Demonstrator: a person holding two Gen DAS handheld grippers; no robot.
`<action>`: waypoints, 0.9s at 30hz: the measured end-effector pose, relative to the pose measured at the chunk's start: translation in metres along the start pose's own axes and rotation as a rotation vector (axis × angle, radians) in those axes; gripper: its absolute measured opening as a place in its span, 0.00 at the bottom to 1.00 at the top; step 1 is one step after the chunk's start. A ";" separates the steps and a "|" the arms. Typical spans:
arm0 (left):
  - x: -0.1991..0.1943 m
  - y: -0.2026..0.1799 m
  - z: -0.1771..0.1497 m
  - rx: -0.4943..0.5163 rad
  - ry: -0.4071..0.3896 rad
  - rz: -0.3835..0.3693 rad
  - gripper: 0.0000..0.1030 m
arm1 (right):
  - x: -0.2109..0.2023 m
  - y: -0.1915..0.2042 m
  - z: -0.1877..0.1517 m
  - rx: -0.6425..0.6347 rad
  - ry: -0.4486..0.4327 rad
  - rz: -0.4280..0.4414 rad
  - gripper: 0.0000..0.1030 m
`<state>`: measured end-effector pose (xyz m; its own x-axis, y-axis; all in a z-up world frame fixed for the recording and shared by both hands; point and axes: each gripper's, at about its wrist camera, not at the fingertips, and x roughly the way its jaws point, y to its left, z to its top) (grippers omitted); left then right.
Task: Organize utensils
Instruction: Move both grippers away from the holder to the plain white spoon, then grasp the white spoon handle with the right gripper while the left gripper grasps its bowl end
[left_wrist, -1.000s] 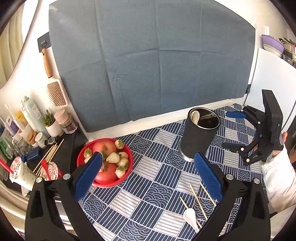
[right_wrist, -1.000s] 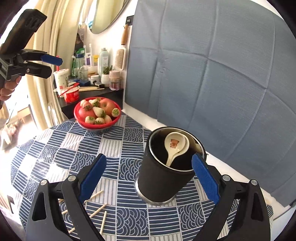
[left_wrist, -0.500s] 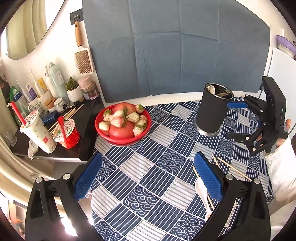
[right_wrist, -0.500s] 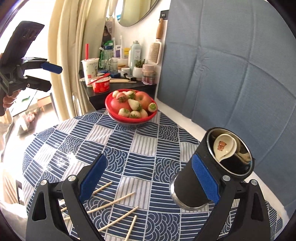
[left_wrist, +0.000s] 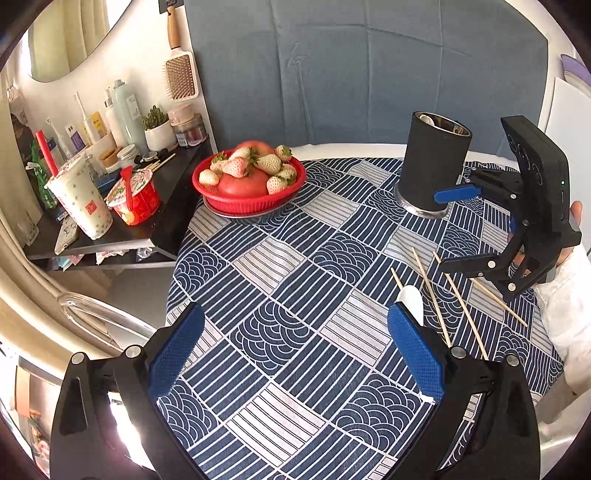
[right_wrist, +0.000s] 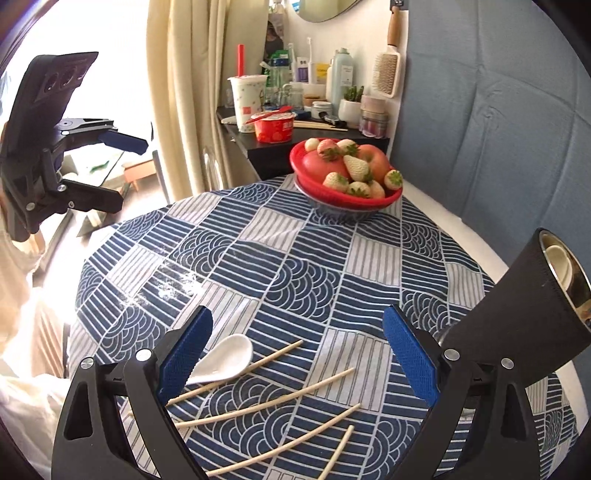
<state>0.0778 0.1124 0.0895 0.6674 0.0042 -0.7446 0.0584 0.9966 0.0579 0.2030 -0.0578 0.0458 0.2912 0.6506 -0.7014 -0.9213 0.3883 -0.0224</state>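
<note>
A round worktop (left_wrist: 280, 280) under a blue patterned cloth stands before a grey-blue backdrop, with a cluttered black shelf (left_wrist: 110, 236) of toiletries and drink cups off to one side. Both claws have drawn back and up from where they were a second ago: the right claw (right_wrist: 297, 356), then hanging right over the black holder (right_wrist: 524, 314) and looking down into it, now sits low over the loose utensils, with the holder pushed to the edge of its view and seen from the side. A spoon (right_wrist: 559, 262) rests inside the holder, so one piece looks to be put away and the right claw seems to be lining up for the next. That claw is spread wide and holds nothing; between and just ahead of its fingers lie the white spoon (right_wrist: 225, 358) and the chopsticks (right_wrist: 266, 402), scattered flat on the cloth, apart from the holder. The left claw (left_wrist: 295, 350) is also spread and empty, held well above the worktop's near edge; its view has swung outward since the earlier frames, so the shelf and the red fruit bowl (left_wrist: 251, 177) now show more fully and the holder sits farther off. From the left view the white spoon lies just beside that claw's right finger, with the chopsticks fanned beyond it under the right claw. Most of the sorting still looks undone.
</note>
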 end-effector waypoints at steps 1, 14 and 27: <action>0.002 -0.002 -0.005 -0.001 0.008 -0.004 0.94 | 0.003 0.002 -0.002 -0.003 0.008 0.006 0.86; 0.030 -0.022 -0.047 -0.012 0.048 -0.055 0.94 | 0.042 0.020 -0.020 -0.037 0.115 0.100 0.63; 0.043 -0.051 -0.068 0.040 0.079 -0.146 0.94 | 0.037 0.019 -0.020 0.005 0.068 0.128 0.04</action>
<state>0.0532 0.0668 0.0089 0.5894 -0.1325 -0.7969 0.1811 0.9830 -0.0295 0.1909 -0.0397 0.0054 0.1532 0.6492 -0.7450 -0.9483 0.3086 0.0739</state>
